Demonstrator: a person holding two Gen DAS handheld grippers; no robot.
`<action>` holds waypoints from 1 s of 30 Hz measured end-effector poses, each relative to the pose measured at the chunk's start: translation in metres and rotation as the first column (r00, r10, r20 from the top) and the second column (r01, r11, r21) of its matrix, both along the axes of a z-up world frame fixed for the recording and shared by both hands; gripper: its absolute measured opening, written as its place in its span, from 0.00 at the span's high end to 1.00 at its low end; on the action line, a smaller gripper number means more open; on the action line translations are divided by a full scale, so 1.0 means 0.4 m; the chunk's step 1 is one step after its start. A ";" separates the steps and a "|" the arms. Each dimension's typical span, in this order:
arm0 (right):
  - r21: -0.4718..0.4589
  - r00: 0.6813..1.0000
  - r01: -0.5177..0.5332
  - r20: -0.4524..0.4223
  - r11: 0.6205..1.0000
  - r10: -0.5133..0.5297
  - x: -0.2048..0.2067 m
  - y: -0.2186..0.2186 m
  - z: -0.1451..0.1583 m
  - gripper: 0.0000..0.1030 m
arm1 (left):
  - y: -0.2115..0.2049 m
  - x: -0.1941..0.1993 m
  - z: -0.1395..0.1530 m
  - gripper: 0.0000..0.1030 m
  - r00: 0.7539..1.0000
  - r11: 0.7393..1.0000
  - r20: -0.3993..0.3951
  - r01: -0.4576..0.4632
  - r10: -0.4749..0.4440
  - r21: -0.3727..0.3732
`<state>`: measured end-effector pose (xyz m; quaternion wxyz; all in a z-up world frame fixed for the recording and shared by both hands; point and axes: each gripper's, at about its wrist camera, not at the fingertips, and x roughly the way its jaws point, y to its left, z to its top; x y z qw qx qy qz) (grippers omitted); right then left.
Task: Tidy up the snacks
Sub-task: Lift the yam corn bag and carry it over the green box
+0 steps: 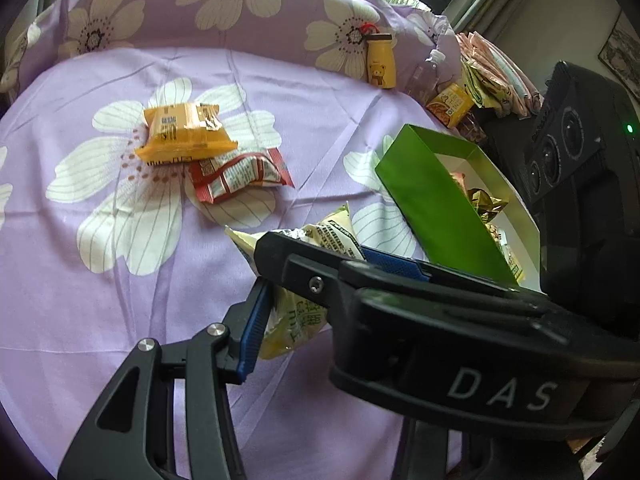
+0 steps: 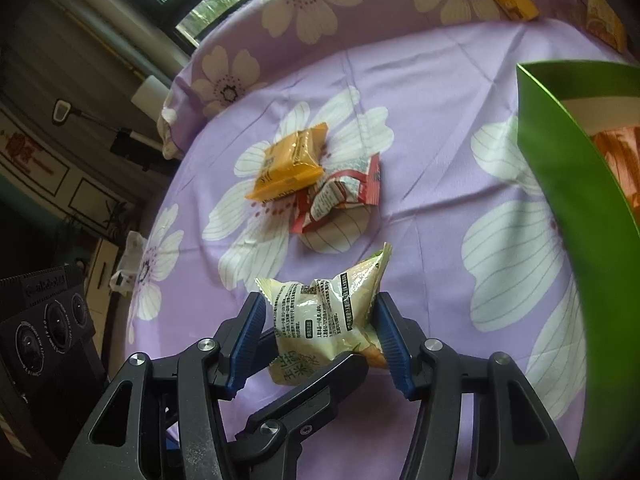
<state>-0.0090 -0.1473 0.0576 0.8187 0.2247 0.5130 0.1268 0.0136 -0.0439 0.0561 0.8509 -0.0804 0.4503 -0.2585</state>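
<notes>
The pale yellow-green snack packet [image 2: 326, 320] sits pinched between the blue pads [image 2: 250, 344] of the right gripper [image 2: 320, 344], held clear above the lilac flowered cloth [image 2: 420, 160]. In the right wrist view both pads press into the packet's sides and the wrapper puckers between them, so the grip looks firm.

The landmark is the green box [image 1: 436, 208], which stands just to the right of the held packet with its near wall rising tall; its white inside already holds a few wrapped snacks. The step in hand appears to be carrying this packet into that box. To do it well, lift high enough that the packet's lower corner clears the box's near wall, travel over the rim, and let go only once the packet hangs above the white floor (a soft, air-filled bag tends to catch on an edge and tip the light box).

The left gripper [image 1: 304, 280] is close to the same packet, one blue pad visible beside it, the other finger crossed by the right gripper's body; I cannot tell whether it is clamping anything. It would be safer drawn back from the box before the drop.

Left of the box, well apart from it, the orange packet [image 1: 184, 132] overlaps the red packet [image 1: 240, 176]; both wait on the cloth.
</notes>
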 end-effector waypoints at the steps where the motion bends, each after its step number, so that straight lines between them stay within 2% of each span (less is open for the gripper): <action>1: -0.001 1.000 -0.001 0.026 1.000 0.001 -0.003 0.002 0.009 0.43 | 0.002 -0.004 0.008 0.57 1.000 1.000 0.025 -0.005 0.005 -0.002; 7: 0.002 0.982 -0.002 0.191 1.000 0.002 -0.025 0.010 0.074 0.43 | 0.011 -0.035 0.054 0.57 0.982 0.999 0.186 -0.029 0.032 -0.019; 16: -0.039 0.915 -0.004 0.403 0.999 0.019 -0.075 0.027 0.159 0.43 | 0.026 -0.078 0.102 0.57 0.931 0.997 0.359 -0.040 0.063 -0.072; 21: -0.055 0.892 0.002 0.452 0.998 0.024 -0.087 0.032 0.178 0.43 | 0.029 -0.090 0.112 0.57 0.915 0.996 0.399 -0.036 0.067 -0.086; 26: -0.059 0.886 0.009 0.463 0.998 0.020 -0.094 0.032 0.187 0.43 | 0.023 -0.092 0.124 0.57 0.911 0.996 0.408 -0.024 0.057 -0.085; 30: -0.048 0.874 0.019 0.485 0.999 0.007 -0.104 0.019 0.209 0.43 | 0.008 -0.103 0.148 0.57 0.896 0.995 0.438 -0.027 0.065 -0.094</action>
